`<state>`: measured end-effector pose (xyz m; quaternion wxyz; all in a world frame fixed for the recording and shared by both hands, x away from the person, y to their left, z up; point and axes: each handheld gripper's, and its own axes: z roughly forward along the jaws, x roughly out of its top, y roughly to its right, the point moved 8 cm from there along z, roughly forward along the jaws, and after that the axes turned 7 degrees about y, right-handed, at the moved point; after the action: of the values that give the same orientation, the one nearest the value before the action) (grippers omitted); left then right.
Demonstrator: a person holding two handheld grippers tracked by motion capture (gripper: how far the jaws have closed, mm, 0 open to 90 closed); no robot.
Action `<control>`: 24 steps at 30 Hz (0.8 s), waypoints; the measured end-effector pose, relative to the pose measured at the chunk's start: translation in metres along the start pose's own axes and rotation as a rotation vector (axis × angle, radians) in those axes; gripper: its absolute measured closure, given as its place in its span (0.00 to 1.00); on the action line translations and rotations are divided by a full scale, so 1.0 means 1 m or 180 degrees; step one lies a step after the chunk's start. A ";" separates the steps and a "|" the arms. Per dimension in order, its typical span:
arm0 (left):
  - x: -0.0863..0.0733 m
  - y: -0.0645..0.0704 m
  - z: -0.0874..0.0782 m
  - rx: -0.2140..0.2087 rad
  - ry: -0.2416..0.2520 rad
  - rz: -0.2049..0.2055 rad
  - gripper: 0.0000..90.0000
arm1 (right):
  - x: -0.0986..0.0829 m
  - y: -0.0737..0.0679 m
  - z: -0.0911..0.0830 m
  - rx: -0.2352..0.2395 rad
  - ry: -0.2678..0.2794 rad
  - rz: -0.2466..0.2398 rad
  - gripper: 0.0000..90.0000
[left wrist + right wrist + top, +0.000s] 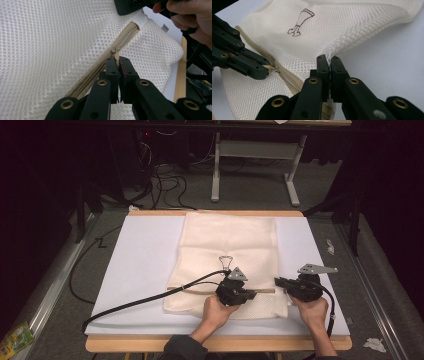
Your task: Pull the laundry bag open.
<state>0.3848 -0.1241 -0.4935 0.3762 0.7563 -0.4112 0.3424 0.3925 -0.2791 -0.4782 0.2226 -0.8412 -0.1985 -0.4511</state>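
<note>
Here the left gripper [117, 62] is clenched on the small pull tab [116, 55] of the beige zipper [100, 67], its jaws pressed together with the tab between their tips. The right gripper [329, 61] is likewise closed, pinching the mesh edge of the white laundry bag [352, 22] at the zipper's end, where the fabric rises into a taut ridge.

The bag lies flat on the near half of the table, its zipper running crosswise near the person's side; in the high view the left gripper [252, 293] sits over the zipper about mid-bag and the right gripper [276, 281] at the bag's right edge.

To do the zipping well, I judge that the right gripper should hold firm and pull gently away along the zipper line, so the two tape sides stay straight and tensioned. The left should draw the tab along the track, low and parallel to the teeth, not lifting it, since an upward tug could slip the thin tab out of the jaws or bunch the mesh into the slider.

The bag rests on a white board [145, 255] laid over a wooden table [150, 344]. Beyond it the room is dark, with a grey floor [250, 185], tangled black cables [165, 182] and the white legs of another desk [216, 175].
</note>
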 end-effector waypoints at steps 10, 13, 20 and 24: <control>-0.003 -0.005 -0.004 0.0014 0.0047 -0.0026 0.97 | 0.002 0.000 0.000 -0.0004 0.0022 0.0006 0.98; -0.005 -0.008 -0.007 0.0024 0.0034 -0.0056 0.97 | 0.001 0.000 0.000 -0.0032 0.0046 0.0006 0.98; -0.007 -0.009 -0.010 0.0069 0.0042 -0.0011 0.97 | 0.001 0.000 0.002 -0.0030 0.0049 -0.0015 0.98; -0.009 -0.010 -0.013 0.0081 0.0032 -0.0023 0.97 | 0.000 0.001 0.001 -0.0032 0.0059 0.0000 0.98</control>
<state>0.3868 -0.1055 -0.4976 0.3699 0.7608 -0.4023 0.3500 0.3939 -0.2793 -0.4785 0.2202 -0.8381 -0.1941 -0.4599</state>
